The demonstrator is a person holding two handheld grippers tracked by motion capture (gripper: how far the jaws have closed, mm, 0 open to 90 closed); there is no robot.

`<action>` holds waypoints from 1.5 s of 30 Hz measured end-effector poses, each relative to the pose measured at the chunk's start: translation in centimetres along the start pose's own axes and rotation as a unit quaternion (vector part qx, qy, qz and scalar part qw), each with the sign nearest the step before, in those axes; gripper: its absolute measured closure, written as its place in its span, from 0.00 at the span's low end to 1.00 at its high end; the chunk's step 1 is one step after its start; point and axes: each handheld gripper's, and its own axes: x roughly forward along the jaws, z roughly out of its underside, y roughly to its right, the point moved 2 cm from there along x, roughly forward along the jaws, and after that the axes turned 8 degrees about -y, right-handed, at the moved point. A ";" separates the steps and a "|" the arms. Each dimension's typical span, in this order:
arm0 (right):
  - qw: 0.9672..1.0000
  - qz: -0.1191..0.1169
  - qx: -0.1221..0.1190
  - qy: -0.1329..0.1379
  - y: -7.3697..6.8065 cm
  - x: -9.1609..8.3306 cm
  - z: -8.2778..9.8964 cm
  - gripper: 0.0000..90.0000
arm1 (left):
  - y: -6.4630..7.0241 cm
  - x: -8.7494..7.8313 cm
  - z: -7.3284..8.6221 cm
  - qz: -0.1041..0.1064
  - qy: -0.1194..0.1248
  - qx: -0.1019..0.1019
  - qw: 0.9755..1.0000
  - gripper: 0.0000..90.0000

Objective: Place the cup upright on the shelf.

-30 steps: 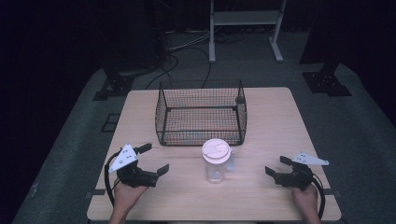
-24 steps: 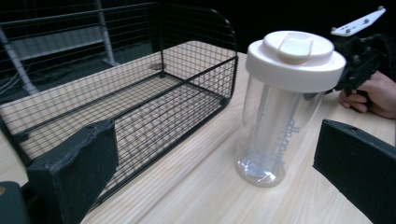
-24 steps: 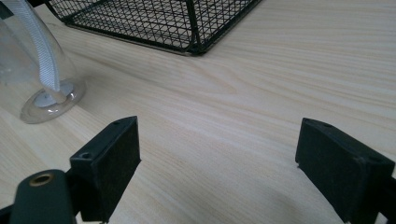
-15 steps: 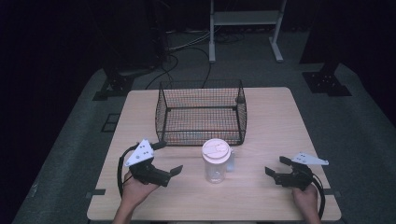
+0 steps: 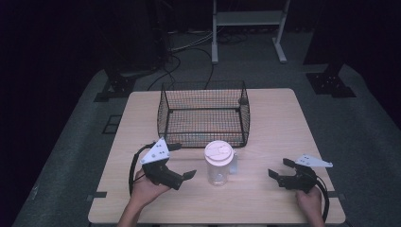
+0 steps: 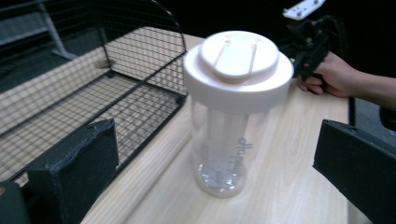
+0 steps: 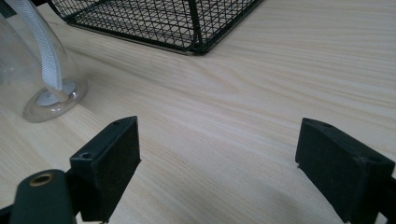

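Note:
A clear plastic bottle (image 5: pixel 219 165) with a white lid (image 6: pixel 238 65) stands upright on the wooden table (image 5: pixel 279 127), just in front of a black wire basket (image 5: pixel 203 113). My left gripper (image 5: pixel 185 161) is open just left of the bottle, its jaws pointing at it and apart from it. In the left gripper view the bottle (image 6: pixel 224 140) stands between and beyond the wide-spread jaws. My right gripper (image 5: pixel 279 168) rests open near the table's front right, nothing between its jaws. The right gripper view has the bottle's base (image 7: pixel 46 93) at far left and a basket corner (image 7: pixel 163 18) ahead.
The basket (image 6: pixel 93 93) holds nothing that I can see. Bare tabletop lies between the bottle and the right gripper (image 6: pixel 308 39). Dark floor with cables and a metal stand (image 5: pixel 246 28) lies beyond the table's far edge.
My left gripper has moved right and forward toward the bottle, turning its open jaws to face it. The right gripper and the bottle have stayed put.

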 end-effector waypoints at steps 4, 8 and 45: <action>1.000 -0.001 0.000 0.000 0.0 0.0 0.0 0.14 | 0.3 0.8 -0.4 0.002 -0.018 0.011 1.000 0.00; 1.000 -0.002 -0.002 -0.001 0.0 0.0 0.0 0.14 | 0.6 1.5 -0.8 0.002 -0.028 0.019 0.999 0.00; 1.000 -0.009 -0.008 -0.006 -0.1 0.1 0.0 0.14 | 0.9 7.9 -3.5 0.037 -0.129 0.033 0.990 0.00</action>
